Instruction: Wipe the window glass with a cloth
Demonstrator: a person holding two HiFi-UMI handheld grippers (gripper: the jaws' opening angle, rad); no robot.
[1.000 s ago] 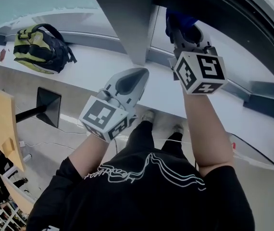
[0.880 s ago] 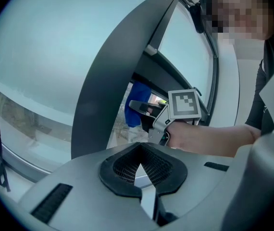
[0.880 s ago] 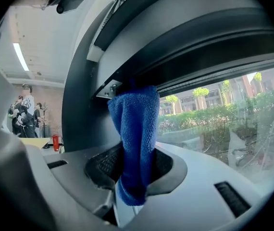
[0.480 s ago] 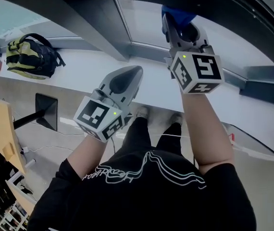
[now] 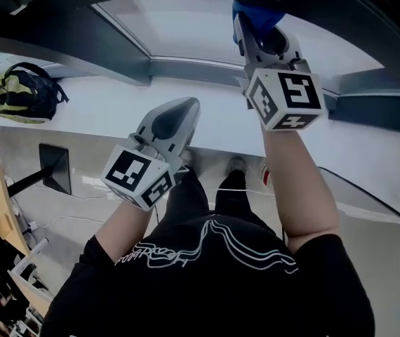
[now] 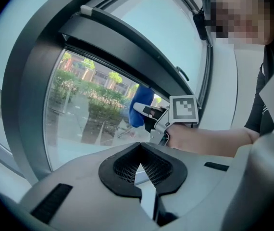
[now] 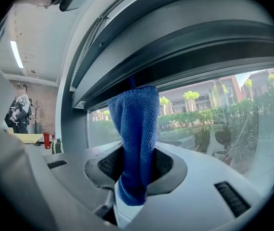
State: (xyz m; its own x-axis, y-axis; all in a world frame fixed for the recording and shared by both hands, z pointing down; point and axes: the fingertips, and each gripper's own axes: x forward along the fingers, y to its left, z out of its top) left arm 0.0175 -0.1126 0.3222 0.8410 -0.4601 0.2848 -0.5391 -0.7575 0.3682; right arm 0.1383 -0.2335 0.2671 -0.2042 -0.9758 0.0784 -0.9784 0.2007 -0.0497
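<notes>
right claw (image 7: 136, 174) clamped on blue cloth (image 7: 136, 129), which sticks out ahead of its pads at the window glass (image 7: 214, 129), just under the dark frame (image 7: 185, 47) | left claw (image 6: 140, 173) closed, empty, held lower | vs 1 s ago: dark mullion (image 5: 116, 48) lies farther left of cloth | cloth long axis along claw, free end toward frame

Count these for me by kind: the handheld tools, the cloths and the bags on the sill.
Tools: 2, the left tool and the right tool
Blue cloth: 1
Backpack: 1
Total: 4
</notes>
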